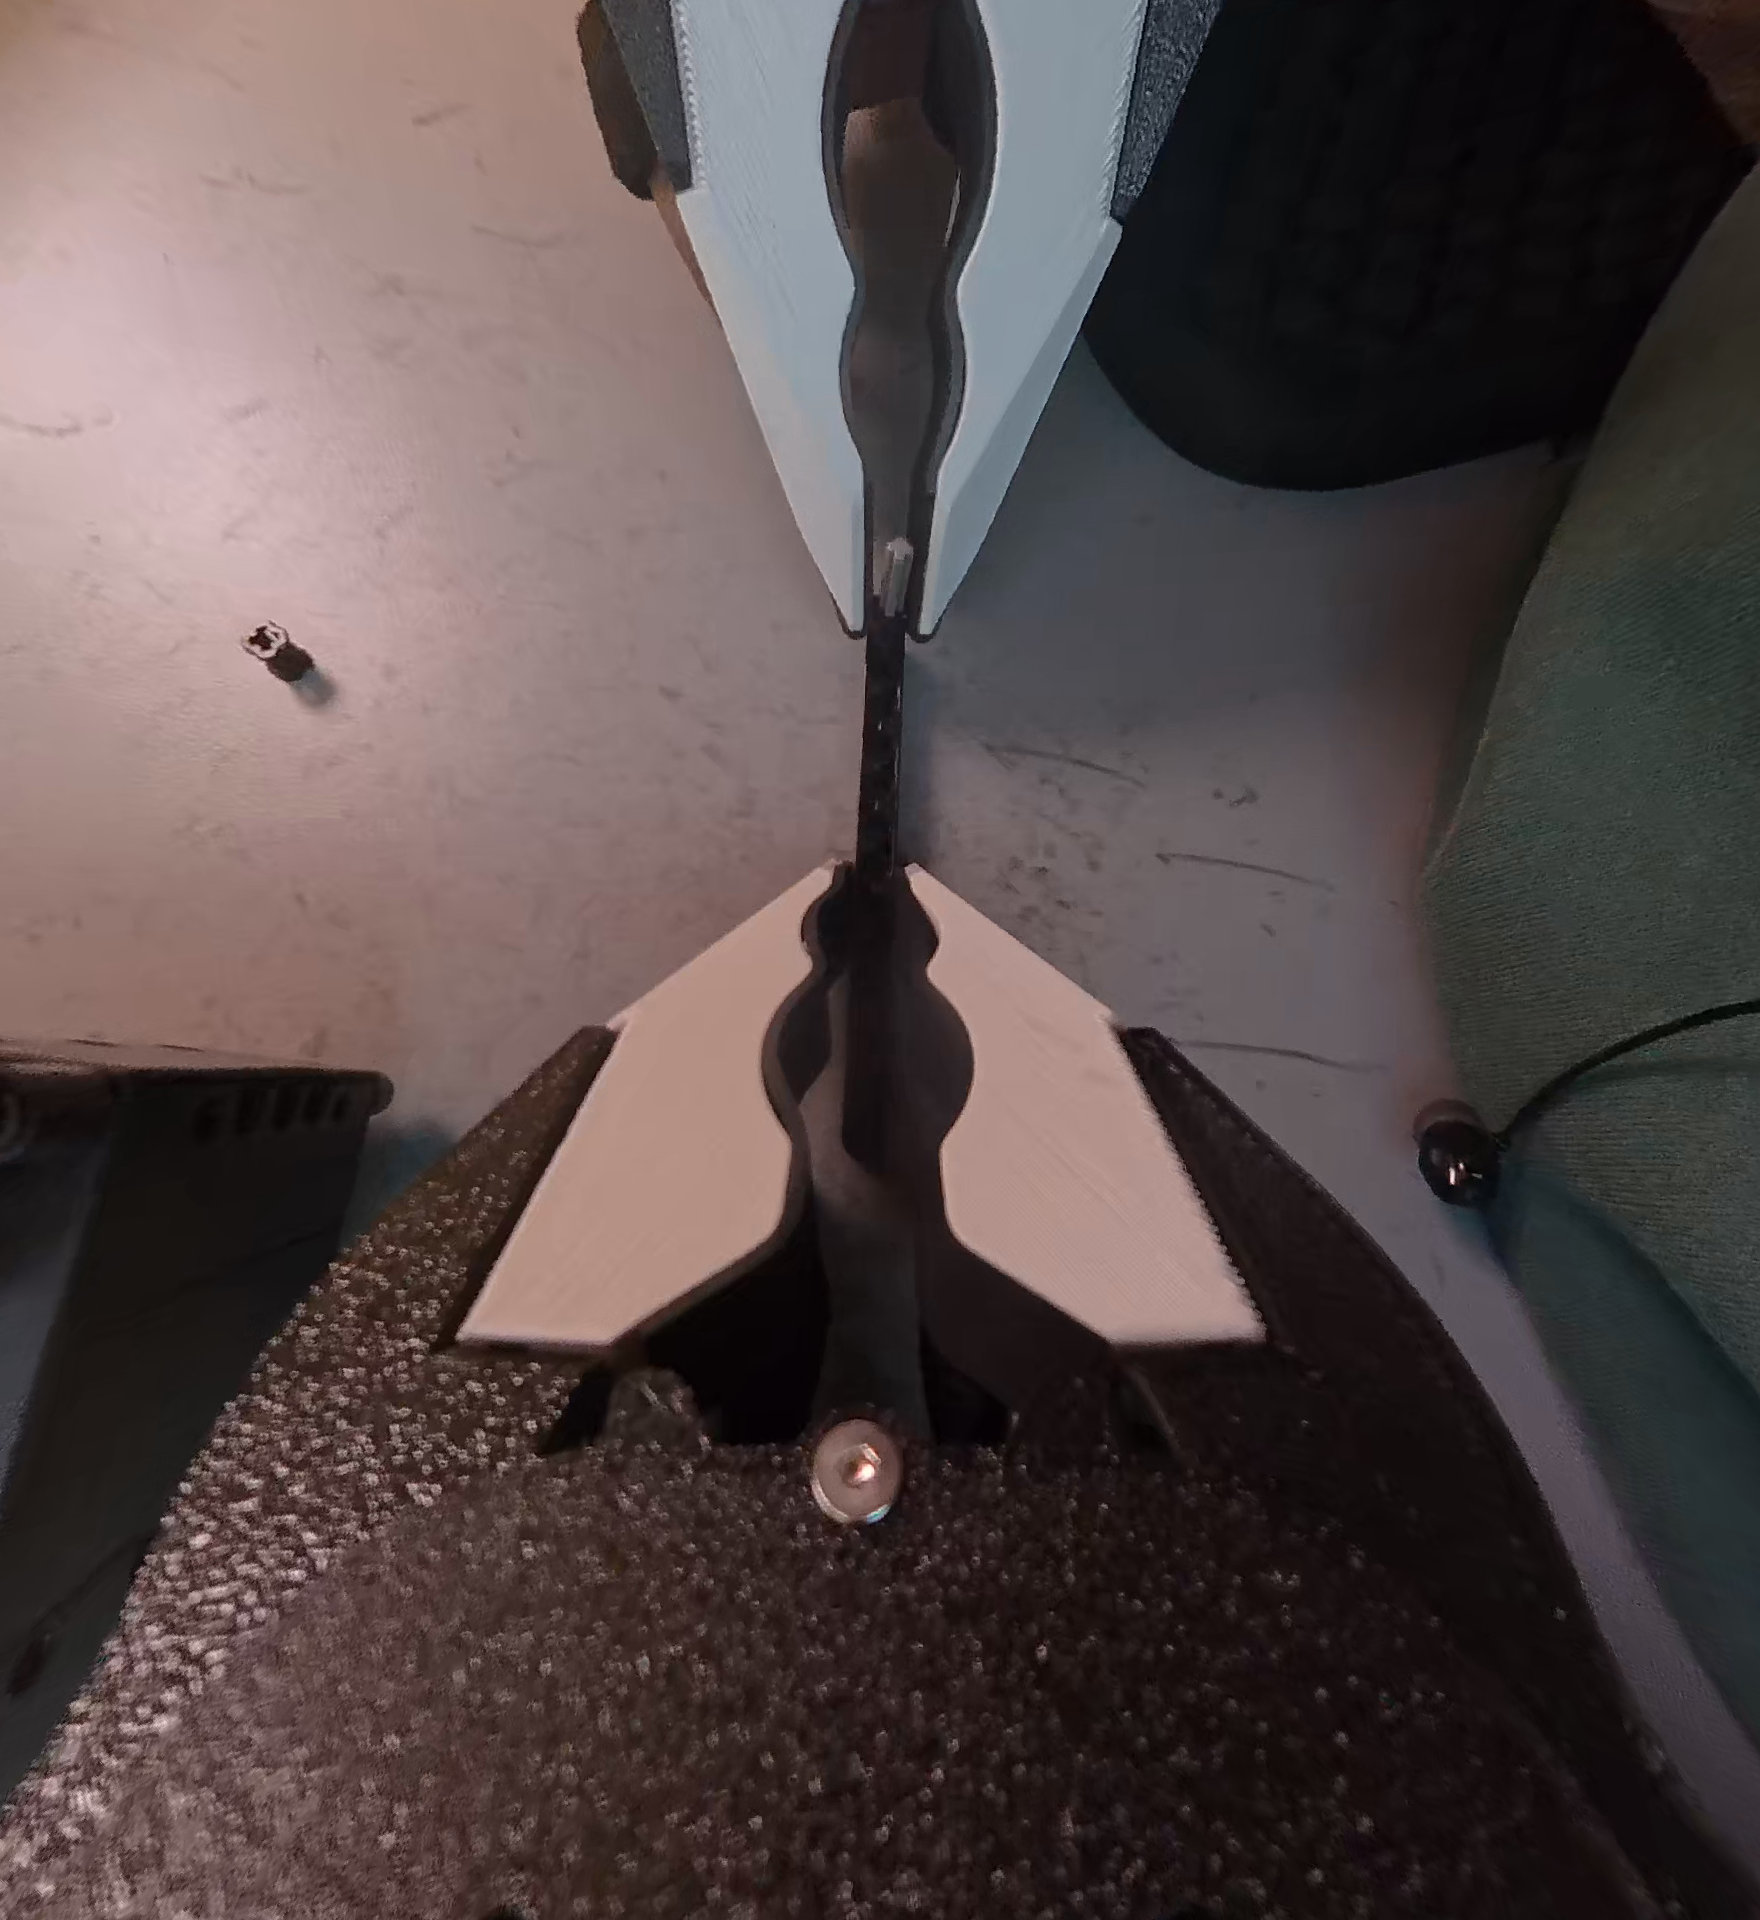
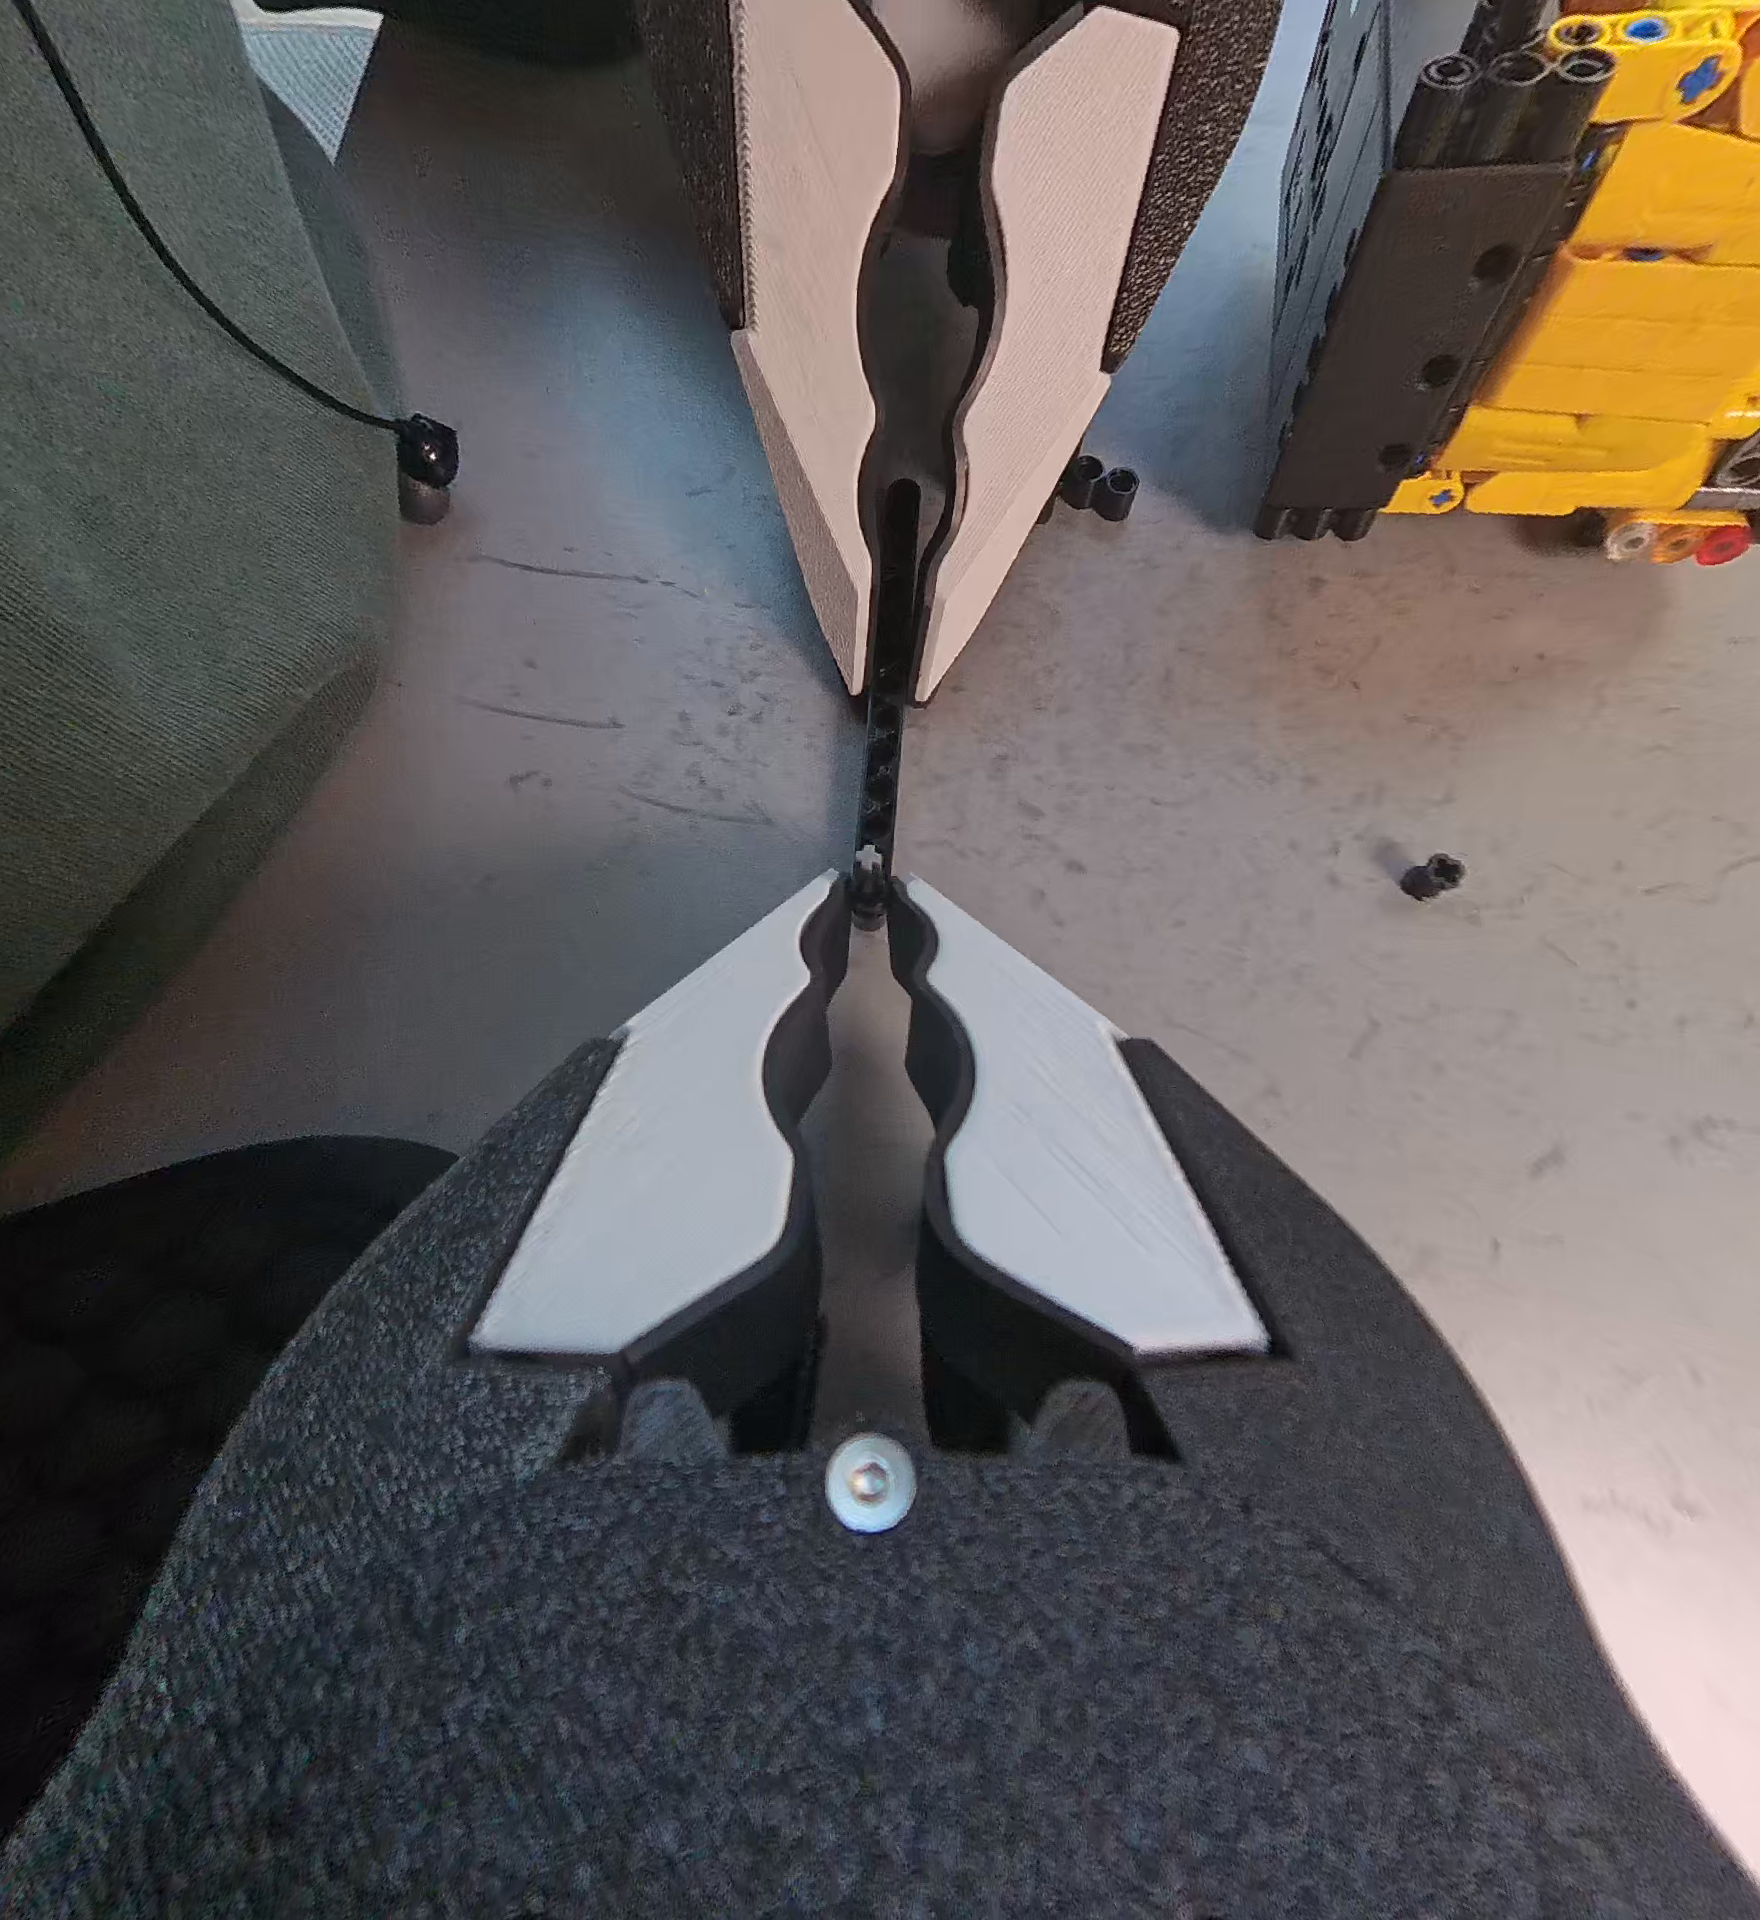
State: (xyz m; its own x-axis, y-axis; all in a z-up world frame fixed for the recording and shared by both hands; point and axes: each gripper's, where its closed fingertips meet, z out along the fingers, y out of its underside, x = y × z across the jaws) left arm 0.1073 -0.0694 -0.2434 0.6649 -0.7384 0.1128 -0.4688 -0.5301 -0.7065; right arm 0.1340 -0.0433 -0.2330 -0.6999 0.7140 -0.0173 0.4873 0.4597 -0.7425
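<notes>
A thin black beam with holes [image 1: 878,748] spans between my two grippers, above a scuffed pale table [image 1: 388,416]. My left gripper [image 1: 874,871] is shut on the beam's near end. My right gripper [image 1: 891,621] faces it, tips closed at the beam's far end around a small pale pin [image 1: 895,569]. In the right wrist view, my right gripper [image 2: 868,885] is shut on a small pin [image 2: 865,902] at the end of the beam [image 2: 884,758]. The left gripper [image 2: 891,688] holds the beam's other end opposite.
A loose black pin [image 1: 278,652] lies on the table, also in the right wrist view [image 2: 1432,876]. A yellow and black brick model [image 2: 1634,291] stands far right, with a small black connector [image 2: 1099,486] nearby. Green cloth [image 2: 107,520] carries a black cord and bead [image 2: 426,457]. The grippers' ends are close to 5 centimetres from one another.
</notes>
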